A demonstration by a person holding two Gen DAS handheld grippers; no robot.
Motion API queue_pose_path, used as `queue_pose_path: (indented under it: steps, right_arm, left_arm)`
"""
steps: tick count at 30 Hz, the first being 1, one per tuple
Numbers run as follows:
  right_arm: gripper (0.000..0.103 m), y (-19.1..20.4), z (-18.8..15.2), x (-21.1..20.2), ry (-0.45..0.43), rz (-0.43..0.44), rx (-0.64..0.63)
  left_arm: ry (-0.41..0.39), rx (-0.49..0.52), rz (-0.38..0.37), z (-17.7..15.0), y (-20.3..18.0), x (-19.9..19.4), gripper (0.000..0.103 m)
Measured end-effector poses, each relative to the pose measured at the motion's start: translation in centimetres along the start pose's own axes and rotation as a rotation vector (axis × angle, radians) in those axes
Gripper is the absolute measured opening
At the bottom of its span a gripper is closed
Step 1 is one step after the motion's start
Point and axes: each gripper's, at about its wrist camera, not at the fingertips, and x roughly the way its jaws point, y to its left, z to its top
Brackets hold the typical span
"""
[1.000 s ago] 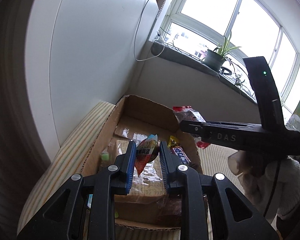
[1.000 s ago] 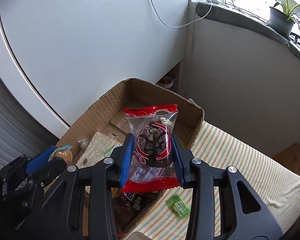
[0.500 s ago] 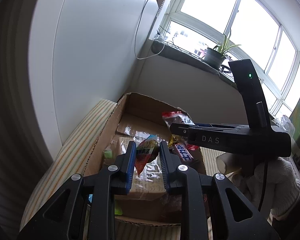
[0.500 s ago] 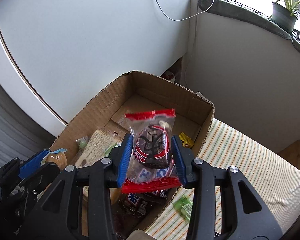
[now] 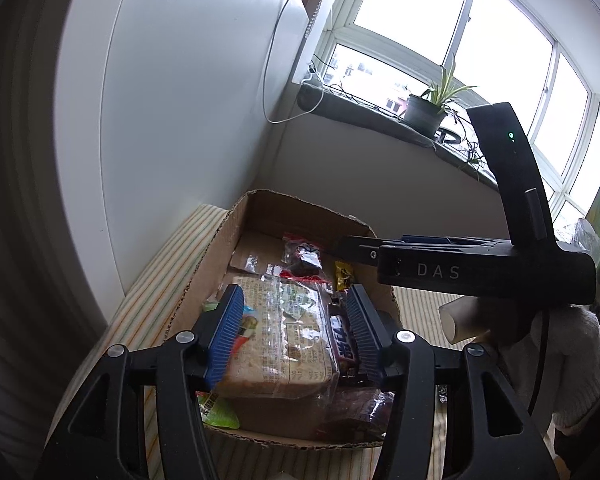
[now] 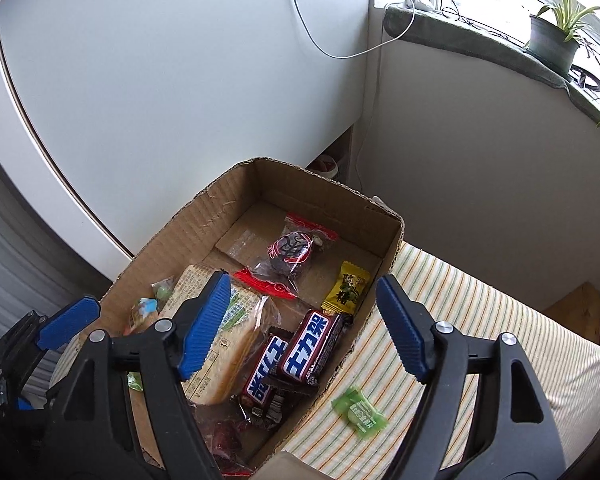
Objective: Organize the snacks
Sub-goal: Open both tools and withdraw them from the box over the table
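Striped cream, green and orange cloth surface (image 6: 480, 320): carries the landmark, an open brown corrugated cardboard box (image 6: 204, 216).

Left gripper (image 5: 296, 332), black with blue ribbed pads: above the box's near end; jaws have just been opening, released, nothing between them.

Right gripper (image 6: 304, 328), same make: above the box's near right wall; jaws have just been opening, spread wide and empty.

Clear-wrapped tan loaf of sliced bread (image 6: 224, 340): inside the box, near left part.

Red-edged clear packet with a dark cake (image 6: 292, 256): lying on the box floor toward the far end, free of both grippers.

Two brown, blue and white chocolate bars (image 6: 312, 344): inside the box, just right of the loaf, side by side.

Yellow sweet wrapper (image 6: 348, 286): inside the box, against its right wall.

Small orange and blue snack packet (image 6: 142, 314): inside the box, at the left wall beside the loaf.

Green wrapped candy (image 6: 360, 410): outside the box, on the cloth near its right wall.
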Motion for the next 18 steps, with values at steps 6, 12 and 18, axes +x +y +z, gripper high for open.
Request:
queue_pose_path:
  steps: [6,12,18]
  right_arm:
    - [0.078,-0.1,-0.3,-0.5,0.001,-0.003,-0.009]
    - [0.078,-0.6,-0.8,-2.0,-0.018,-0.008,0.004]
    - [0.078,-1.6,-2.7,-4.9,-0.051,-0.024,0.019]
  left_arm:
    - [-0.003,0.004,-0.003,-0.1,-0.1,-0.1,0.053]
    - [-0.005,0.012,-0.011,-0.3,-0.5,-0.1,0.053]
    - [-0.017,0.020,-0.022,-0.4,-1.0,-0.5,0.053]
